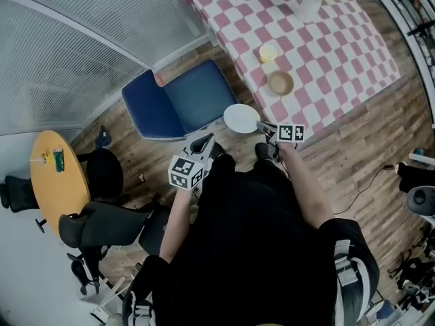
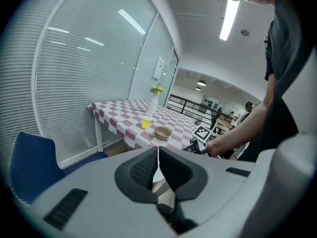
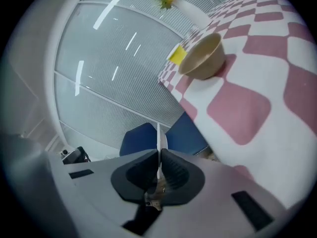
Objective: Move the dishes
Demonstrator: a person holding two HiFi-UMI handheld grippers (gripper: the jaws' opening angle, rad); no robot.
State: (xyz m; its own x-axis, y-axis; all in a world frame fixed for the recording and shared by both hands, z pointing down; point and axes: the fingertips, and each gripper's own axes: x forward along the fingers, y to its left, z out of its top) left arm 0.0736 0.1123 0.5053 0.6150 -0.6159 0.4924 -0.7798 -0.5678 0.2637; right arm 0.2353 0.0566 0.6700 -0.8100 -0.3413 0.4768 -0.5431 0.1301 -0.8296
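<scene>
Head view showed the carrying step in hand. A white plate (image 1: 241, 118) hung in the air just off the near edge of the checked surface (image 1: 319, 39), above the wooden floor and beside a blue chair (image 1: 180, 100). It touched nothing but the right tongs (image 1: 262, 125), which pinched its rim on the side nearest the person. In the right gripper view those jaws stood narrow, almost together, with only the plate's thin white edge between the pads.

The left tongs (image 1: 207, 142) were held lower and to the left, a little apart from the round plate as seen from above. In the left gripper view they were likewise nearly closed on a thin white rim (image 2: 158, 155), seen edge-on. Whether that was the same plate or another dish I could not tell.

The plate looked plain, round, shallow and empty, with a smooth glossy face and a slim rim. It was probably hard and slippery to hold by so little.

A tan bowl (image 1: 280, 83) and a yellow cup (image 1: 268, 52) stood on the surface near that edge, with a white vase (image 1: 309, 7) of flowers farther back.

By my judgement the next move called for a firm pinch, a level plate, and a free spot to lower it flat before the jaws let go.
</scene>
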